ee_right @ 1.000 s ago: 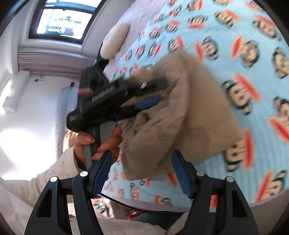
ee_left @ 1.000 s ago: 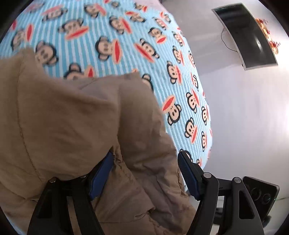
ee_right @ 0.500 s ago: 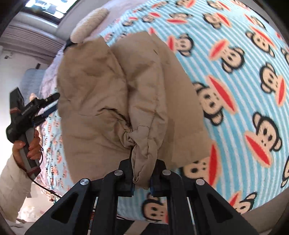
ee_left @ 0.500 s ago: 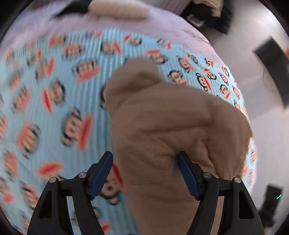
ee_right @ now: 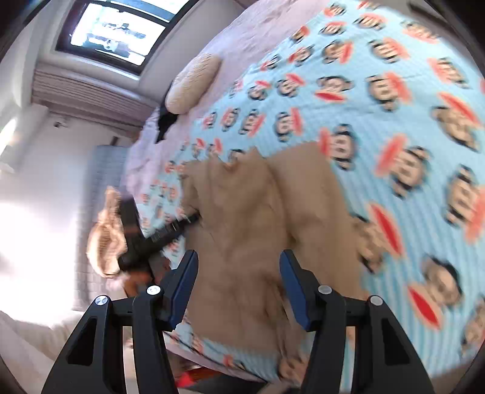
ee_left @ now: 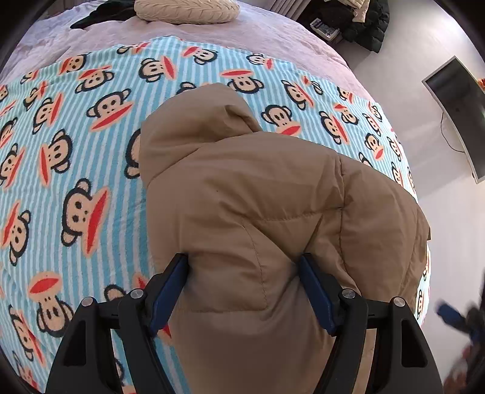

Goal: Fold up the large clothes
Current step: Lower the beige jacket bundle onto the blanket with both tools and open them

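Observation:
A tan puffy hooded jacket [ee_left: 242,212] lies folded into a bundle on a blue striped monkey-print blanket [ee_left: 75,151] on the bed. My left gripper [ee_left: 244,291] is open, its jaws straddling the near edge of the jacket. In the right wrist view the jacket [ee_right: 251,230] lies near the bed's edge, blurred by motion. My right gripper [ee_right: 238,291] is open over the jacket's near end and holds nothing. The left gripper [ee_right: 157,239] shows there at the jacket's left side, in a person's hand.
A cream knitted pillow [ee_left: 185,10] and a dark garment [ee_left: 100,15] lie at the head of the bed on a lilac cover [ee_left: 272,39]. A monitor [ee_left: 460,109] stands on the floor at right. A window [ee_right: 115,30] is behind the bed.
My right gripper, shut on a bunch of the jacket half a second ago, has opened and let it go. My left gripper has swung round to the jacket's near edge, still open.

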`<action>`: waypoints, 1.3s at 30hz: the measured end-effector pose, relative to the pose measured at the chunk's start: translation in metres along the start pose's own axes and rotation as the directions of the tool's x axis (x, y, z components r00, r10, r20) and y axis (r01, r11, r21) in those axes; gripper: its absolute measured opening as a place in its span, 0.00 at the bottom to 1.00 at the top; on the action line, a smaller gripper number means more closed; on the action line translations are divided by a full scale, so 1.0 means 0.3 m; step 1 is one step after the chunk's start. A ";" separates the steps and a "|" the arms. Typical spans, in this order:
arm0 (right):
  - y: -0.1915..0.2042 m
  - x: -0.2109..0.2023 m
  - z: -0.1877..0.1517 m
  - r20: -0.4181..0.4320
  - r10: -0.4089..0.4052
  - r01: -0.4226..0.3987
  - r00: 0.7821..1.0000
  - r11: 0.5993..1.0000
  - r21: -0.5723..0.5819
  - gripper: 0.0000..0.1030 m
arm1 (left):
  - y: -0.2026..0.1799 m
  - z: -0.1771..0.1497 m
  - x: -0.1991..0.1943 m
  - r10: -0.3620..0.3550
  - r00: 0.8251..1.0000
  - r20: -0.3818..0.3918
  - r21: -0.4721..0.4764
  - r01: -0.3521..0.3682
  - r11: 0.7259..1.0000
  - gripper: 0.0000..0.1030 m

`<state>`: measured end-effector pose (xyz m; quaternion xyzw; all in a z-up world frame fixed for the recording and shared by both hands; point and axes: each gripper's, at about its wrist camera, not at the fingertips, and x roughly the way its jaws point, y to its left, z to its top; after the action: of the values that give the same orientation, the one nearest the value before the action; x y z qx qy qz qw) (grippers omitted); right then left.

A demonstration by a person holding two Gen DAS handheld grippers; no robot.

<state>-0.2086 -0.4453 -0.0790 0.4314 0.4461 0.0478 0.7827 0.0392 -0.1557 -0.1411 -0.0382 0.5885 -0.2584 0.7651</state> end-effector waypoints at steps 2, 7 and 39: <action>-0.035 0.139 0.076 -0.024 -0.007 0.008 1.000 1.000 0.027 0.60 | -0.003 0.002 0.003 0.002 1.000 0.000 -0.002 -0.002 1.000 0.72; -0.107 0.313 0.188 -0.044 0.077 -0.070 0.996 0.988 0.136 0.43 | -0.029 0.007 0.007 0.038 0.999 -0.001 -0.002 -0.038 0.999 0.72; -0.080 0.197 -0.220 -0.257 -0.217 0.202 0.942 0.976 -0.082 0.12 | -0.226 -0.069 -0.067 0.242 0.970 0.040 0.146 -0.245 0.959 0.78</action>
<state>-0.2294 -0.3913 -0.1502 0.3498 0.5883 0.0336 0.7283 -0.0071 -0.2003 -0.1053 0.0891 0.5594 -0.2054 0.7981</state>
